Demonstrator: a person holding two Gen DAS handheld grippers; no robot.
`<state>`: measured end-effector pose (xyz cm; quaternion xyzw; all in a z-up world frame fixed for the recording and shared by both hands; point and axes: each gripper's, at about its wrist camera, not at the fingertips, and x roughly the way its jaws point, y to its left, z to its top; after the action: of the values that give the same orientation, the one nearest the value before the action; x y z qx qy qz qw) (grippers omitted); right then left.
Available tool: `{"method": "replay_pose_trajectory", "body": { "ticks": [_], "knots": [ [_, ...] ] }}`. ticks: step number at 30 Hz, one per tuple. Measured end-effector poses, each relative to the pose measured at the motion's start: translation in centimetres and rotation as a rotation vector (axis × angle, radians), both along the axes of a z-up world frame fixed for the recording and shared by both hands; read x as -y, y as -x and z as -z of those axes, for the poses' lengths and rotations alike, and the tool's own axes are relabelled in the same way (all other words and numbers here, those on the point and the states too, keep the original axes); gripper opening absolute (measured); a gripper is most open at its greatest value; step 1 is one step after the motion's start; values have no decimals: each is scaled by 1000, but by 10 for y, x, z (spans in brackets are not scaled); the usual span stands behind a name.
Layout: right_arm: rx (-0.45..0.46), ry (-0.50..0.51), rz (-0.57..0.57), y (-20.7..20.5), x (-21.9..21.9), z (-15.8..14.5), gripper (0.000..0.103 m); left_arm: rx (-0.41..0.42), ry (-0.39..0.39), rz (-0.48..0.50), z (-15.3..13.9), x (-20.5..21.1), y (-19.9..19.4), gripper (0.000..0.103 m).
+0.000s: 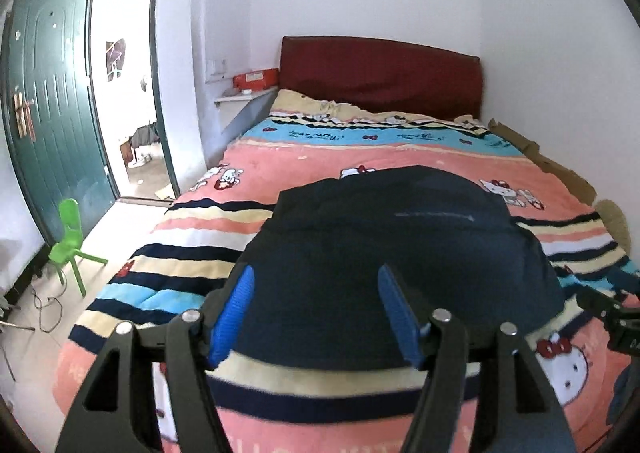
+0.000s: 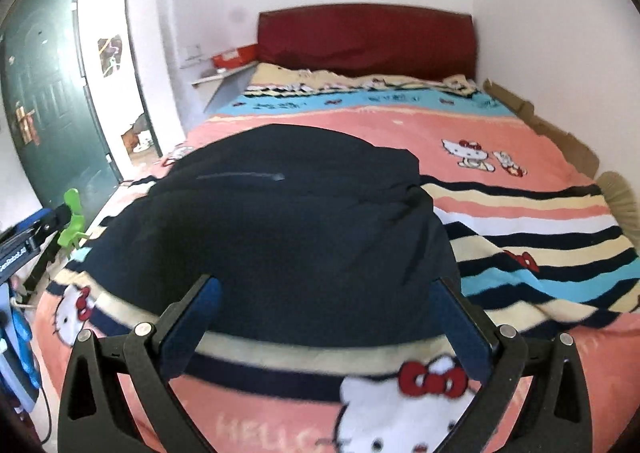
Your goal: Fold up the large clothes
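Both my grippers, left [image 1: 316,313] and right [image 2: 326,327], hang with jaws spread and nothing between them, just above a dark navy garment [image 1: 400,253] lying partly folded on the bed ahead. It looks soft, thick and floppy, so I would pinch its near hem corners.

You see the dark navy garment [image 1: 400,253] lying folded on the bed's striped cartoon-cat blanket [image 1: 280,157], near the foot, a thin pale line across its top.
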<state>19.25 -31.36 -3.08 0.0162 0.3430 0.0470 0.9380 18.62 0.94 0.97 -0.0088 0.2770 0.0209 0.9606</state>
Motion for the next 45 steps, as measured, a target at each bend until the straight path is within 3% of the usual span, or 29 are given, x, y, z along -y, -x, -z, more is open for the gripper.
{"method": "replay_pose_trajectory", "body": {
  "ticks": [8, 21, 26, 45],
  "knots": [
    [79, 38, 17, 61, -12, -26, 102, 66, -37, 30, -18, 23, 62, 69],
    [158, -4, 67, 116, 9, -45, 102, 161, -128, -13, -35, 48, 118, 69],
    [165, -10, 79, 126, 16, -44, 102, 176, -159, -20, -39, 55, 131, 69],
    [175, 13, 69, 142, 13, -37, 102, 159, -118, -26, -33, 48, 145, 69]
  ]
}}
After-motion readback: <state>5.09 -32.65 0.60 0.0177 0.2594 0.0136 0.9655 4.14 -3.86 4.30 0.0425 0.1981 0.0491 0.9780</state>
